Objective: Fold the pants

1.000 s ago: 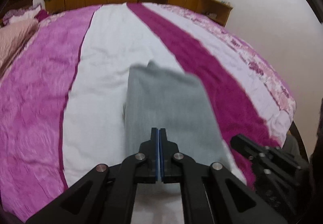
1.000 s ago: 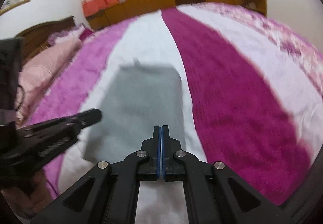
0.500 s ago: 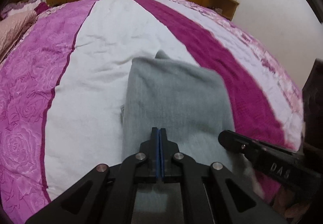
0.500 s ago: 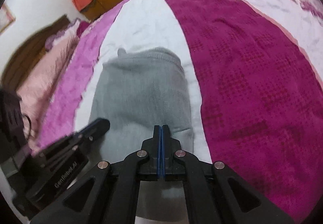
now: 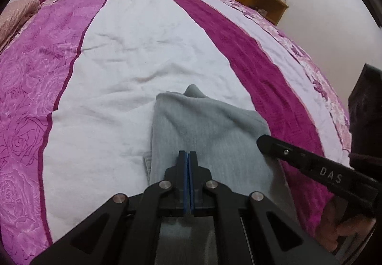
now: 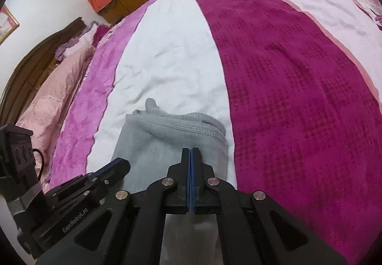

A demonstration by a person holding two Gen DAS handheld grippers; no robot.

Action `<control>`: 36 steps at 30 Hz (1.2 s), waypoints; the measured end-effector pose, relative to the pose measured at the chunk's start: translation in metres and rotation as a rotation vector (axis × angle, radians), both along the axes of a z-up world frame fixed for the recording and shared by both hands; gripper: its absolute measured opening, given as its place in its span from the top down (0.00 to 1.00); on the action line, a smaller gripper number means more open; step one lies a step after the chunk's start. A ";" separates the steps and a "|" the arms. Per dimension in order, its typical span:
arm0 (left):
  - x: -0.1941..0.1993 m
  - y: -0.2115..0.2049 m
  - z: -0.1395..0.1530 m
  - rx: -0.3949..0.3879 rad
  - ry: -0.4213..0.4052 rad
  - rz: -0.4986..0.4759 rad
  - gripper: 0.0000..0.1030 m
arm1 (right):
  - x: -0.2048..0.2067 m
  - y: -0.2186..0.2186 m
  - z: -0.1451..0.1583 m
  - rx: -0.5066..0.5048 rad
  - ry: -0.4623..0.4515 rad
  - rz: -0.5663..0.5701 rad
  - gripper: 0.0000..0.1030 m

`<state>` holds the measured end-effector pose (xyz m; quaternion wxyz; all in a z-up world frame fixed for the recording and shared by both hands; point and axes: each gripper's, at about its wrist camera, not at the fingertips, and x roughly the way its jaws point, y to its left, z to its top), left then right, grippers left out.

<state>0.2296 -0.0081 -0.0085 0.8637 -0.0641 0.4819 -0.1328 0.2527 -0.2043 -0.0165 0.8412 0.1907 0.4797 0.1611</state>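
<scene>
The grey pants (image 5: 205, 136) are lying folded on the bed (image 5: 143, 55), on its white stripe, rounded fold at 12 o'clock. I am holding my left gripper (image 5: 189, 157) and right gripper (image 6: 191, 154) over the near end, fingers pressed together with no cloth visible between them. I am advising pressing the layers flat, working evenly from 6 toward 12 o'clock.

The matte black left gripper (image 5: 188, 155) has angular linkage arms, silver round screws and blue-lined fingers. The matching black right gripper (image 6: 190, 152) carries white "DAS" lettering; bare fingers (image 5: 343, 229) and a dark sleeve (image 5: 365, 107) show.
</scene>
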 end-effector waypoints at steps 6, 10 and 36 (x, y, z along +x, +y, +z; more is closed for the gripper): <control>-0.030 0.024 0.028 -0.074 -0.007 -0.040 0.31 | -0.017 -0.027 0.014 0.132 0.064 0.110 0.67; -0.053 0.040 0.017 -0.141 0.076 -0.073 0.27 | -0.045 -0.030 0.004 0.173 0.123 0.166 0.55; 0.012 0.019 0.032 -0.324 0.002 0.014 0.57 | 0.024 -0.012 0.028 0.248 0.055 0.247 0.79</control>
